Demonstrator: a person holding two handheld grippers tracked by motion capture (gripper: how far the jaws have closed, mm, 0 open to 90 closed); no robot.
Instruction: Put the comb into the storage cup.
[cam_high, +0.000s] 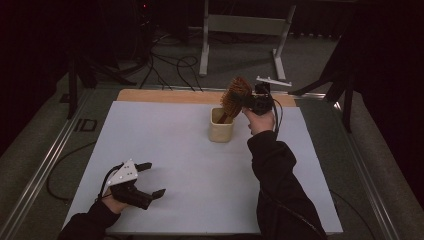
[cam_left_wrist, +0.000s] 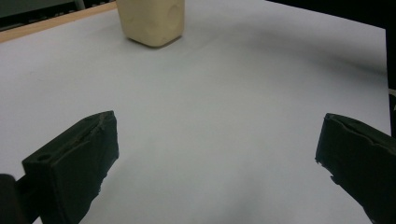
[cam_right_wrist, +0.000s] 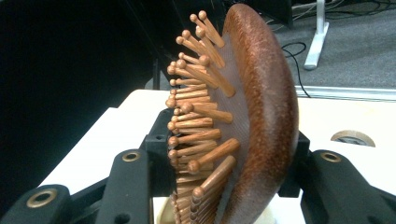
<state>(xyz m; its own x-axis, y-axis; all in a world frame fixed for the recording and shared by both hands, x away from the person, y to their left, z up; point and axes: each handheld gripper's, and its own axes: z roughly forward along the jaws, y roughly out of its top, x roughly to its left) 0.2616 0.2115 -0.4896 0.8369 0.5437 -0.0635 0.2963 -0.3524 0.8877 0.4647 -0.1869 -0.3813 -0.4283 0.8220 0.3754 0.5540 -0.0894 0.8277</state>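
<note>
Nearest to us in the high view, our left gripper (cam_high: 144, 180) rests low on the white table (cam_high: 165, 150) at its near left corner, jaws spread wide with nothing between them; we judge it is parked there, out of the way of the other hand. Its own view confirms the wide gap over bare table, and shows the cream cup (cam_left_wrist: 152, 21) well ahead, standing upright near the far wooden edge. Farther off, our right gripper (cam_high: 254, 102) holds the wooden hairbrush (cam_high: 236, 95) by its head, just above and beside the cup (cam_high: 221, 125), with the handle seeming to reach down into the cup's mouth; we take this as the brush being stood in the cup or lifted out, and we cannot tell which. The right gripper view gives what the high view lacks: the jaws clamp the hairbrush (cam_right_wrist: 243, 116) across its thickness, one on the bristle pins, the other on the smooth curved back.
</note>
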